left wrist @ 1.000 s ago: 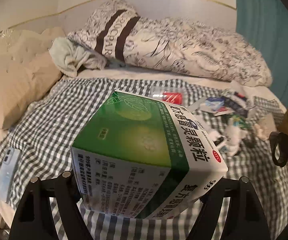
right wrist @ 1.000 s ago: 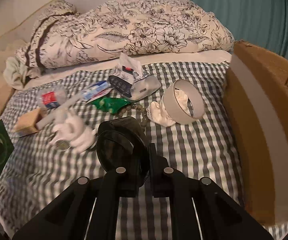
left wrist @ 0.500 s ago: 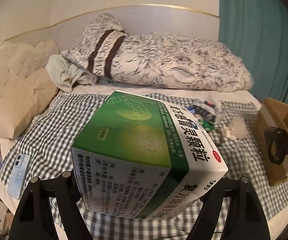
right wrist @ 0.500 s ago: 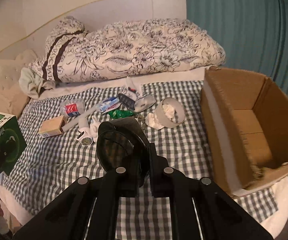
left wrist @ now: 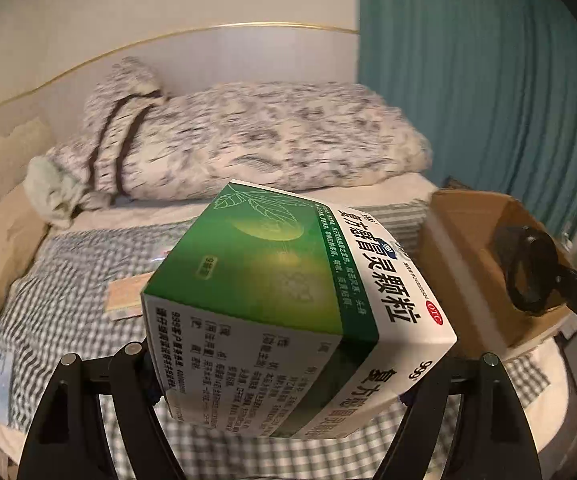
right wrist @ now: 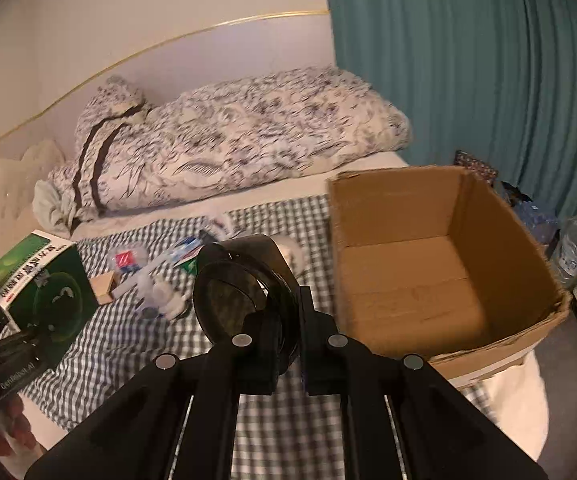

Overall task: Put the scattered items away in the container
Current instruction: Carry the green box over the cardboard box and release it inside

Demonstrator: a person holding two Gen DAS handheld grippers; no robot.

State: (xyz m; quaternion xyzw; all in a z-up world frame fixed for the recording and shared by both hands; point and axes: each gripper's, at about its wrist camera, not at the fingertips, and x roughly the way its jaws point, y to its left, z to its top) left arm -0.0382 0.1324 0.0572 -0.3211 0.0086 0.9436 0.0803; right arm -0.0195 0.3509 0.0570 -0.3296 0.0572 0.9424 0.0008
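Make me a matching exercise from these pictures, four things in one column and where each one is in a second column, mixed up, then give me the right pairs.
Things
1. green and white medicine box
2. round black plastic case
3. open brown cardboard box
4. floral quilt roll

Places
A. along the headboard at the back of the bed
B. gripped by the right gripper
C. gripped by the left gripper
D. standing on the right edge of the checked sheet

Pairs: 1-C, 2-B, 3-D, 4-A
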